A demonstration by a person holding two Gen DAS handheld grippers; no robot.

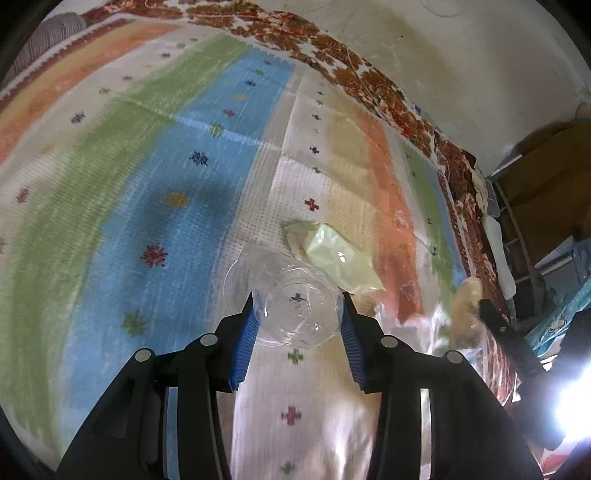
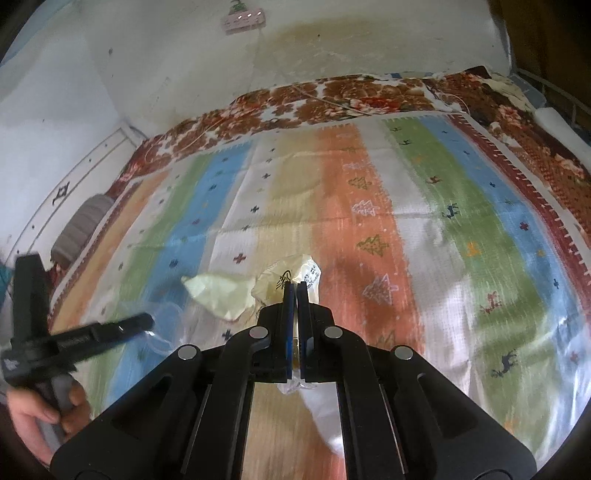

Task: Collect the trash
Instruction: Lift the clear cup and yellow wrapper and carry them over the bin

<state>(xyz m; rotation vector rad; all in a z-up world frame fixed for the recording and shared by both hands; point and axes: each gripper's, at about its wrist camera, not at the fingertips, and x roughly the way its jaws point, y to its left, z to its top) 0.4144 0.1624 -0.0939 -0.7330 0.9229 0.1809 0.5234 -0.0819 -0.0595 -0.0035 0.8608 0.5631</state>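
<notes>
Left wrist, clear plastic cup (image 1: 295, 306) between fingers (image 1: 245, 332), mouth toward camera

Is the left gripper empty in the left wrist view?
No, the left gripper has a clear plastic cup clamped between its blue pads.

The right gripper (image 2: 295, 286), at the centre of the frame, has its jaws closed on a crumpled, printed pale wrapper (image 2: 291, 275), above a bed covered in a striped mat (image 2: 424, 206). A pale yellow bag (image 2: 221, 293) lies on the mat toward nine o'clock of the wrapper, just beside it. At eight o'clock the left gripper (image 2: 147, 321) reaches in, a hand (image 2: 40, 413) on its handle, with clear plastic at its tip. A pink power strip (image 2: 243, 16) hangs on the wall at twelve o'clock.
</notes>
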